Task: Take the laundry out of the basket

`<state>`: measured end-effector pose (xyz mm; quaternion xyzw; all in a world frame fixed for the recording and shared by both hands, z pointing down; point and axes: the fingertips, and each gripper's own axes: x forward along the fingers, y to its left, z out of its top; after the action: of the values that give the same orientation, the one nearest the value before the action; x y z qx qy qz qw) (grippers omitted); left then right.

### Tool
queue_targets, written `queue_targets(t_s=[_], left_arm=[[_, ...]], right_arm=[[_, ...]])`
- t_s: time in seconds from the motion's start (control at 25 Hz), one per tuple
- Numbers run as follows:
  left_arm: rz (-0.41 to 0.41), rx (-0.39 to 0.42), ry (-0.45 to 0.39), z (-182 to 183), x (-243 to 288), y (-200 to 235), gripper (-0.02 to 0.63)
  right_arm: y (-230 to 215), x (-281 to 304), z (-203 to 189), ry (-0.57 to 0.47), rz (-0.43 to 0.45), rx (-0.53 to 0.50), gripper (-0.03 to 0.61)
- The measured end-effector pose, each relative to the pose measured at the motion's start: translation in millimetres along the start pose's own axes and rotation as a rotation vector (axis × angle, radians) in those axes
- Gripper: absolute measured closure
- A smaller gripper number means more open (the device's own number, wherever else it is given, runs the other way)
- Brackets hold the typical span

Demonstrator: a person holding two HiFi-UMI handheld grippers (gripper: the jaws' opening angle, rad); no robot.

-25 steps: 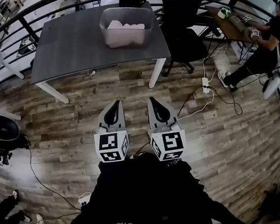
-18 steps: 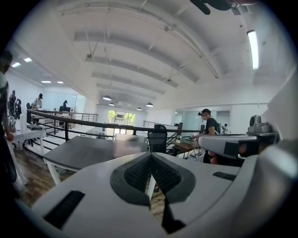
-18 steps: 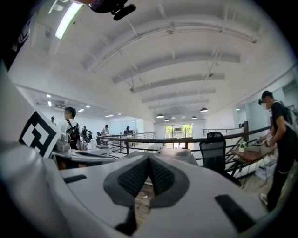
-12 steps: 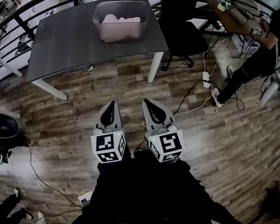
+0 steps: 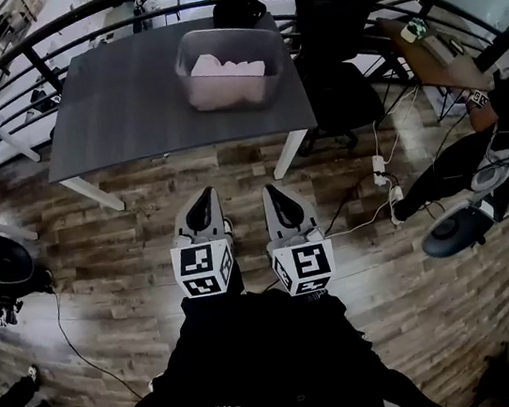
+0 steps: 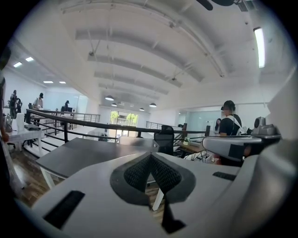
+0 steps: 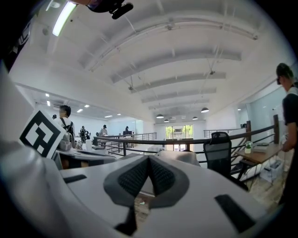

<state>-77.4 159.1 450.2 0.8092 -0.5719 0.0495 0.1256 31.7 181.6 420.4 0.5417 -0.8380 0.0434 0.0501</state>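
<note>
Little has changed. The left gripper (image 5: 204, 199) and right gripper (image 5: 278, 192) stay closed and empty above the floor (image 5: 120, 256), well short of the table (image 5: 126, 103). The basket (image 5: 232, 94), with laundry (image 5: 226, 64) inside, sits near the table's far right corner, only slightly nearer, so the approach has likely barely begun.

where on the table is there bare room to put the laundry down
On the table, the left half, from the basket to the left edge, is bare. A narrow bare strip fronts the basket. Crowded at right: basket, then a black chair.
</note>
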Motion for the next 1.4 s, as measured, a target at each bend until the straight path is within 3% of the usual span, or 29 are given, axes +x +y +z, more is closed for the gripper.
queue_targets(t_s=[0.28,0.72,1.4], left_arm=[[-0.04,0.009,0.0,42,102,50,0.611],[-0.124,-0.016,0.075,61,222,122,0.611],[-0.211,-0.053,0.152,55,304,145,0.611]], right_arm=[[-36,116,28,0.009,-0.04,-0.003,0.565],[-61,256,28,0.109,-0.083,0.009,0.564],[-95,332,7,0.21,-0.148,0.017,0.565]])
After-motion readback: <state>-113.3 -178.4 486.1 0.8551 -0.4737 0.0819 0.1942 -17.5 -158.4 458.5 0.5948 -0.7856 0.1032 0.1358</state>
